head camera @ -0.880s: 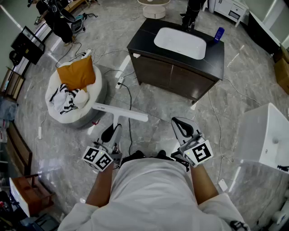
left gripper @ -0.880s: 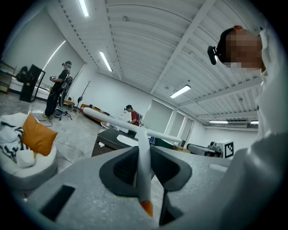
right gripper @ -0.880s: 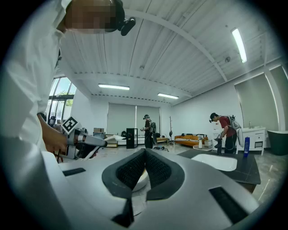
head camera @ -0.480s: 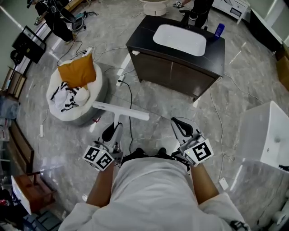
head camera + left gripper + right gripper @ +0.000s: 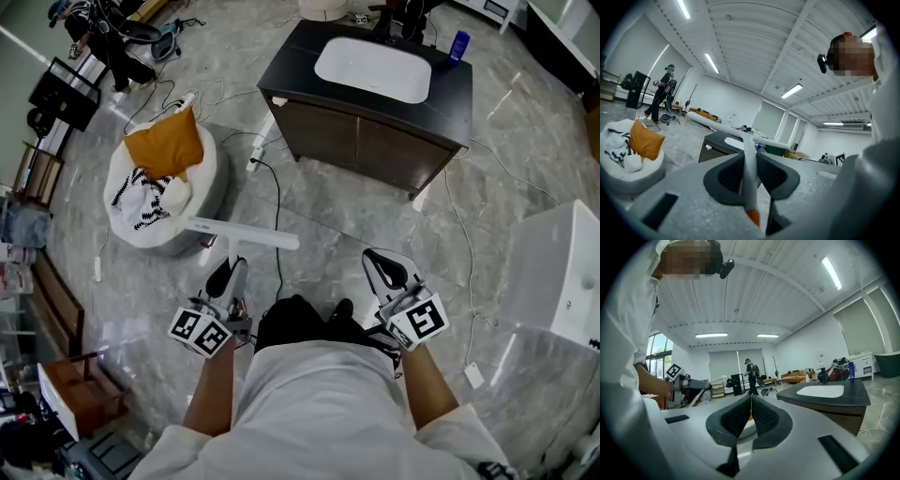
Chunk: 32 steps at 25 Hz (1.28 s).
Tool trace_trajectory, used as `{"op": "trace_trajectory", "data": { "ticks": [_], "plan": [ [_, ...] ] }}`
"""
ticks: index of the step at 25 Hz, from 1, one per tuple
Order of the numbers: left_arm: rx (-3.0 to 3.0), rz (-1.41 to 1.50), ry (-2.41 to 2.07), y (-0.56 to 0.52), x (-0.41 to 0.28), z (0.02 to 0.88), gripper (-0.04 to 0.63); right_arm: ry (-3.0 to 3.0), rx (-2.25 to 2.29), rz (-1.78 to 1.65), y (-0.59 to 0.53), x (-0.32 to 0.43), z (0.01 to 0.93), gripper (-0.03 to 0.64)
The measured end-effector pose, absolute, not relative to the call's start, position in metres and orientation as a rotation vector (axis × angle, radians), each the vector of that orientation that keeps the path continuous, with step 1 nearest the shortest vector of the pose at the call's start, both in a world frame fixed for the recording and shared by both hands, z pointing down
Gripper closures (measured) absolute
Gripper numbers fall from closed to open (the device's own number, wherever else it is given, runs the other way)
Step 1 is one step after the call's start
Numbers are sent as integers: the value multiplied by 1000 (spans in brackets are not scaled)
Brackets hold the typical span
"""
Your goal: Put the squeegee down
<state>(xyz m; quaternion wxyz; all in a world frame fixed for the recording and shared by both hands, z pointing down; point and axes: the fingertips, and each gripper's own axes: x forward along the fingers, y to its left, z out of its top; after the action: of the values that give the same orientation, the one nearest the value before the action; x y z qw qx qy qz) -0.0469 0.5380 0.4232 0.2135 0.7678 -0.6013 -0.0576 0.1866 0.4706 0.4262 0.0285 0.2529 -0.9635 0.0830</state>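
- Plainly, the left claw [image 5: 749, 161] is clamped on the squeegee [image 5: 748, 180]. Its dark pads press the white handle from both sides, and the handle's orange end pokes out behind them, toward the camera.
- The right claw [image 5: 750, 405] has its jaws drawn together with nothing between them. It hangs roughly level beside the person's body, apart from the left one.
- From the grip the handle runs forward to the long white blade bar. The bar sits crosswise in the air above the grey floor [image 5: 328, 225], near the round white cushion [image 5: 214, 183] and well apart from the dark sink cabinet [image 5: 366, 141].
- The step in hand, as I judge it, is the carry. The squeegee rests on nothing yet, so the putting-down has not begun.
- The next move probably calls for lowering the left claw until bar and handle lie flat, most likely on the floor just below. The jaws would then spread and draw straight back so the handle is not dragged.
- One risk is that the long bar tips or catches the black cable [image 5: 277, 211] running beneath it.
- Only the head view shows the whole T shape and where it hangs over the floor, along with the orange pillow [image 5: 164, 145] on the cushion.
- Only the left gripper view shows the pads biting the handle and the orange end.
- Only the right gripper view shows that claw's jaws meeting, and a person [image 5: 751, 376] standing far off.
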Motion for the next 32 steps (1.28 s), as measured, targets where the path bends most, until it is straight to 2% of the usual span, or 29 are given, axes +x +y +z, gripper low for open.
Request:
{"op": "trace_trajectory", "data": {
  "ticks": [13, 27, 32],
  "plan": [
    [2131, -227, -1569, 471, -54, 454, 506, -2891, 832, 320, 416, 176, 450, 601],
    [2138, -283, -1534, 327, -140, 451, 506, -2817, 801, 214, 283, 65, 430, 601],
    [2170, -279, -1440, 287, -148, 454, 506, -2811, 858, 217, 249, 46, 423, 601]
  ]
}}
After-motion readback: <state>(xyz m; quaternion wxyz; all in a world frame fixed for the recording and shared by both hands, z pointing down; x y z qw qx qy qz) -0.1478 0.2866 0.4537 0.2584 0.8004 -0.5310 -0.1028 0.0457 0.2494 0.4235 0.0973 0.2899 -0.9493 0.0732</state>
